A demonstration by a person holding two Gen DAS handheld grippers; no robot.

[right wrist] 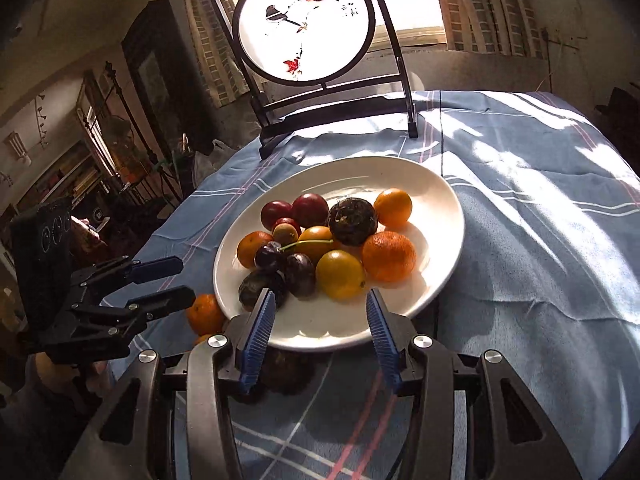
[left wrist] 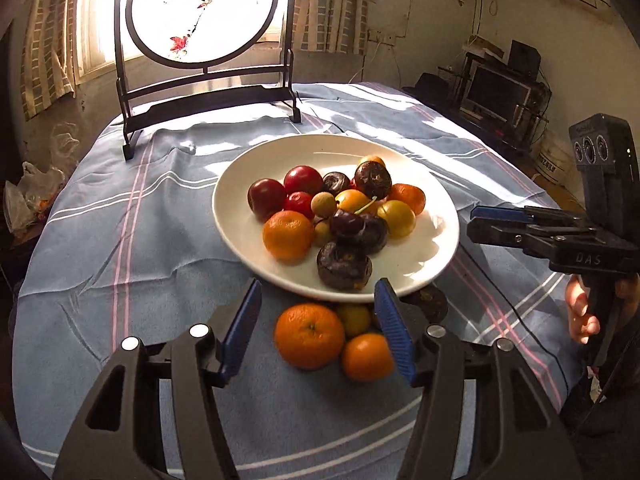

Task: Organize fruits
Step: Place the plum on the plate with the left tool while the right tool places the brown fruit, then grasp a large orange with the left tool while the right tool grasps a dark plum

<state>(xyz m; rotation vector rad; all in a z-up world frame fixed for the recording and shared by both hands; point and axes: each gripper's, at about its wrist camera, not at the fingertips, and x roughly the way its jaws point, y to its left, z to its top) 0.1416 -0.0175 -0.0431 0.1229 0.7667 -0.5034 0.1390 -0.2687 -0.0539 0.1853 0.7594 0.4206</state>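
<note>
Loose fruit off the plate: big orange (left wrist: 309, 335), small orange (left wrist: 366, 356) and a yellow fruit (left wrist: 353, 319) on the tablecloth (left wrist: 120, 240), just beside the white plate's (left wrist: 432, 248) near rim. Left gripper (left wrist: 318, 334) has fingers apart, bracketing them, nothing held. Right gripper (right wrist: 320, 334) also spread, empty, over the plate's near rim. Likely next: centre on the big orange, close gently, avoid nudging neighbours.

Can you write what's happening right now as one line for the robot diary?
left gripper: open, over loose oranges on cloth | right gripper: open, empty, at plate edge | most fruit on plate
</note>
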